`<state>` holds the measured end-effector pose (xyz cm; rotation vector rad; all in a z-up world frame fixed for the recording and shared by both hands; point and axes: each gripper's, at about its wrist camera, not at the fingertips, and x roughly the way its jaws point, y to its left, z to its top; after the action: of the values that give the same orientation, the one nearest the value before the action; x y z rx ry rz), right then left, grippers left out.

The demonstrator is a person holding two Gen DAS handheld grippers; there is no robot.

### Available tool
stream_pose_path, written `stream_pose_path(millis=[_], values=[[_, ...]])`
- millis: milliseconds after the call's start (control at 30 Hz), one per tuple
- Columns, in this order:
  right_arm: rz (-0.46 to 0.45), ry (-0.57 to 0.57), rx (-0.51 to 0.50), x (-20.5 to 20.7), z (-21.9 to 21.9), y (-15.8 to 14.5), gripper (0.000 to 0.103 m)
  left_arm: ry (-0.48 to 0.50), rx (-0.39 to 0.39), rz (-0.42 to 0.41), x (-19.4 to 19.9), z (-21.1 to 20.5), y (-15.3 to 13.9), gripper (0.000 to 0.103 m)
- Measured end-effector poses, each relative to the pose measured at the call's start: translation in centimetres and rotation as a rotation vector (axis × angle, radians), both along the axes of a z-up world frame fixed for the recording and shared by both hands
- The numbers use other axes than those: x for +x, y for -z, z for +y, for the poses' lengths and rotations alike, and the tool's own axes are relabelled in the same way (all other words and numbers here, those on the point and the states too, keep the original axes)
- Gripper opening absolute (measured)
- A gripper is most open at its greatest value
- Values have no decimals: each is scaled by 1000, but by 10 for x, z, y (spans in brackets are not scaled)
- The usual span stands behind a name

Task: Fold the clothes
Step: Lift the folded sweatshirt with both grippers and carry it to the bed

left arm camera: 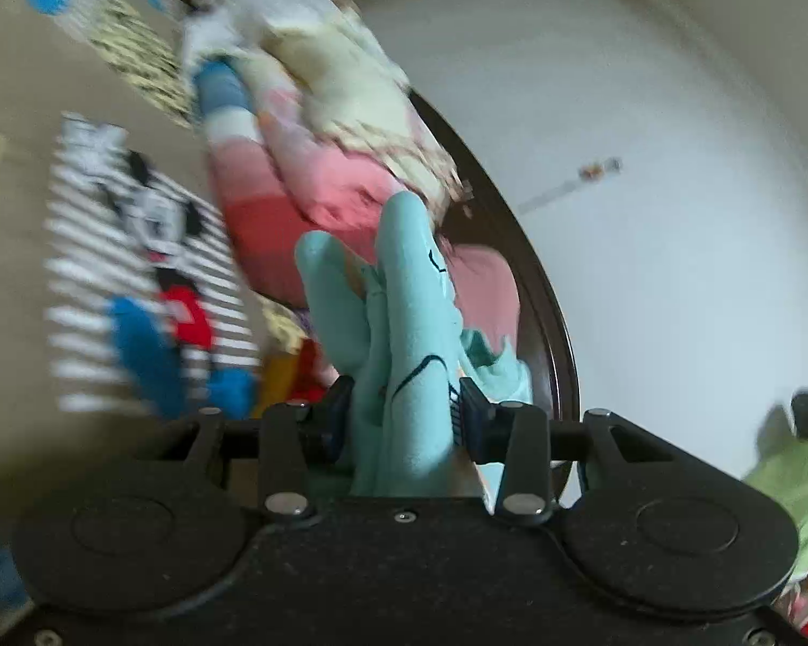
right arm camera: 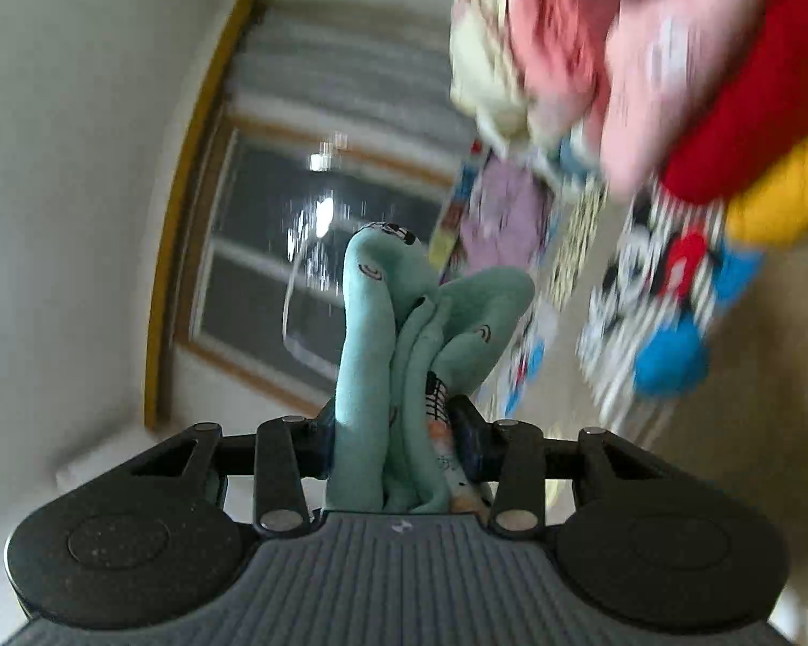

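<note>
My left gripper (left arm camera: 401, 414) is shut on a bunched fold of a mint-green garment (left arm camera: 404, 290) with thin dark markings, which sticks up between the fingers. My right gripper (right arm camera: 398, 425) is shut on another bunch of the same mint-green garment (right arm camera: 382, 323), with a printed patch showing at the finger. Both views are tilted and blurred by motion. Behind the left gripper lies a heap of clothes (left arm camera: 318, 124) in pink, cream, red and blue. The same heap (right arm camera: 619, 54) shows at the top right of the right wrist view.
The bed sheet (left arm camera: 21, 172) is tan with a striped cartoon-mouse print (left arm camera: 151, 269). A dark wooden bed edge (left arm camera: 538, 290) borders a white wall (left arm camera: 673, 215). A green cloth (left arm camera: 797, 484) lies at the right. A window with a wooden frame (right arm camera: 199, 172) and curtains shows.
</note>
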<state>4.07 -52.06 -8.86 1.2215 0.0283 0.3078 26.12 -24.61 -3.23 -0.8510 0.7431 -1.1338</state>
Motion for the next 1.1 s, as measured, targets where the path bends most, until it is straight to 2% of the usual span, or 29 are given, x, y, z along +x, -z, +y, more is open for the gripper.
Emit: stream_pose_path(millis=[267, 467, 533, 600, 633, 667, 700, 767, 867, 900, 967, 1000, 1033, 1100], values=[[-48, 225, 29, 4, -121, -25, 42, 184, -15, -47, 46, -152, -33, 39], [-56, 350, 69, 16, -198, -31, 42, 222, 6, -1, 77, -219, -11, 39], [-28, 385, 101, 18, -213, -17, 42, 222, 45, 19, 84, -234, 6, 39], [16, 423, 144, 21, -226, 4, 42, 215, 185, 0, 88, -250, 30, 39], [69, 443, 161, 23, -231, 19, 42, 210, 253, -21, 89, -256, 41, 39], [120, 461, 177, 26, -235, 35, 41, 205, 267, -38, 88, -256, 49, 39], [145, 463, 198, 28, -235, 51, 34, 202, 242, -38, 87, -254, 53, 40], [189, 468, 233, 33, -236, 82, 29, 200, 236, -60, 84, -252, 52, 41], [197, 478, 137, 37, -238, 72, 30, 184, 241, -59, 83, -249, 50, 44], [195, 477, 135, 38, -239, 70, 32, 175, 247, -65, 83, -248, 48, 47], [208, 476, 109, 37, -238, 61, 34, 142, 255, -88, 79, -244, 39, 57], [214, 477, 94, 37, -238, 57, 37, 122, 259, -102, 76, -242, 34, 68], [222, 490, 55, 34, -235, 48, 39, 104, 261, -114, 74, -239, 28, 72], [237, 526, -25, 23, -228, 32, 45, 71, 262, -128, 69, -231, 20, 73]])
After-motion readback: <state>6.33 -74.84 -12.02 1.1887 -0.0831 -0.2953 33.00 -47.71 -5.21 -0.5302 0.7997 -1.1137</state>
